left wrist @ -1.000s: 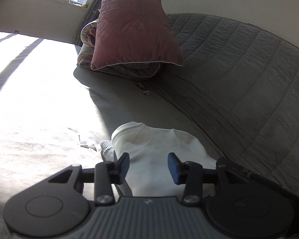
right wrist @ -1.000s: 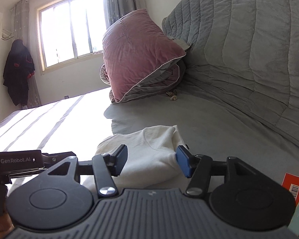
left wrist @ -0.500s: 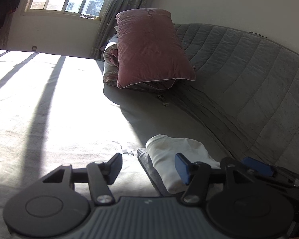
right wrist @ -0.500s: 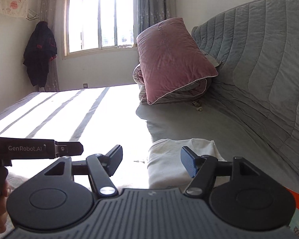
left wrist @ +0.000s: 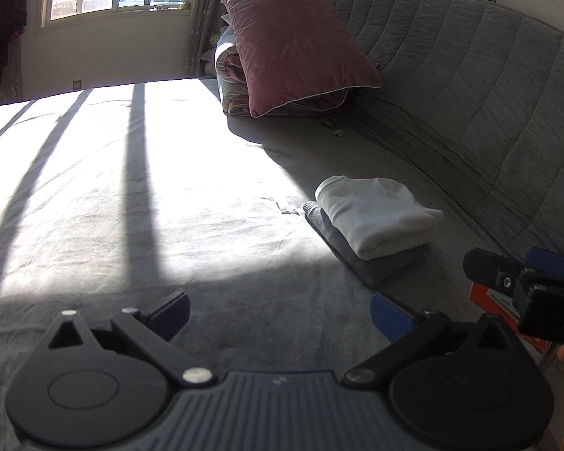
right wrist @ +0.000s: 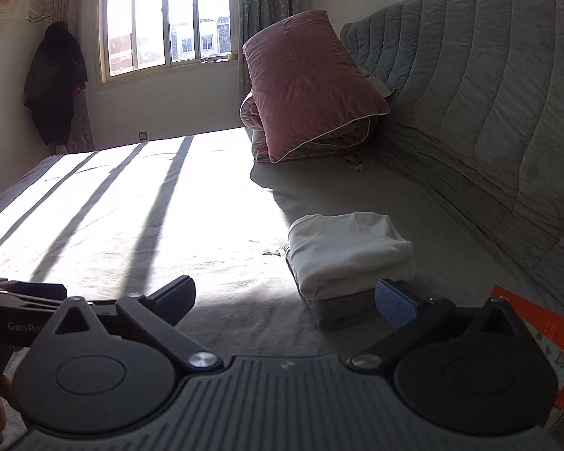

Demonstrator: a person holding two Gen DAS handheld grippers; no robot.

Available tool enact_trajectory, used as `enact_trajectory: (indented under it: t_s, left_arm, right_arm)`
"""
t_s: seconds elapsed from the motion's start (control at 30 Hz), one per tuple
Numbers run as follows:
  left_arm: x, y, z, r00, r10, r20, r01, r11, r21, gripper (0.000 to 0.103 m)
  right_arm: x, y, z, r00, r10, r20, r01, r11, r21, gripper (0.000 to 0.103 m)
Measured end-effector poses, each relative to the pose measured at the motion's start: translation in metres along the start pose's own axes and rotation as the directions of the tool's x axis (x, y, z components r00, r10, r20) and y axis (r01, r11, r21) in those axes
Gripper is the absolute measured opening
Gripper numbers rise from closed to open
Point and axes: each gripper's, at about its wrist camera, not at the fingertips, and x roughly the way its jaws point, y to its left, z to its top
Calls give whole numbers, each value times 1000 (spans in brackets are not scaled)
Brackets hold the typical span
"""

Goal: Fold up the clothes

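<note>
A folded white garment (left wrist: 376, 218) lies on top of a folded dark grey garment (left wrist: 372, 263) on the grey bed, near the quilted headboard. The stack also shows in the right wrist view, white (right wrist: 346, 251) over grey (right wrist: 342, 306). My left gripper (left wrist: 278, 314) is open and empty, held above the bed short of the stack. My right gripper (right wrist: 285, 298) is open and empty, just short of the stack, its right fingertip (right wrist: 394, 302) close to the grey garment's near corner. The right gripper's fingers (left wrist: 522, 278) show at the right edge of the left wrist view.
A dusty pink pillow (left wrist: 297, 45) rests on a rolled quilt (left wrist: 229, 71) at the far end against the grey headboard (left wrist: 488, 86). An orange book (right wrist: 537, 334) lies at the near right. A dark coat (right wrist: 56, 82) hangs by the window. Sunlit bed sheet (left wrist: 131, 173) spreads to the left.
Both grippers have pulled back and away from the folded stack and opened wider. The white garment, earlier between the fingers, now lies free on the grey one.
</note>
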Motion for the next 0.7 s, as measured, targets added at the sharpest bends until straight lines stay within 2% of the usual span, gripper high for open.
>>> enact_trajectory:
  t_s: [0.1,0.3,0.37,0.47,0.6,0.7]
  left_arm:
    - [-5,0,-14,998,13,-60,-12,999,31,102]
    - [3,-1,-41,982,175,-64,-172,984,50,102]
    - [11,0,-48,977,192,-89,-191,981,26,103]
    - [25,-7,-55,971,217,-103,-215,976,32,103]
    - [45,-23,-62,959,260,-111,-254,965,66,102]
    - [59,-33,-66,962,236,-136,-230,971,58,102]
  right_arm:
    - [-1,1,-12,999,-25,-44,27,999,44,103]
    - [20,-11,-51,990,-136,-29,138,983,120,103]
    - [34,-22,-68,986,-155,-68,165,972,165,103]
    - [54,-34,-79,980,-108,-168,140,971,193,103]
    - [57,-32,-83,981,-95,-172,123,980,157,103]
    - [59,-31,-86,979,-93,-181,119,983,141,103]
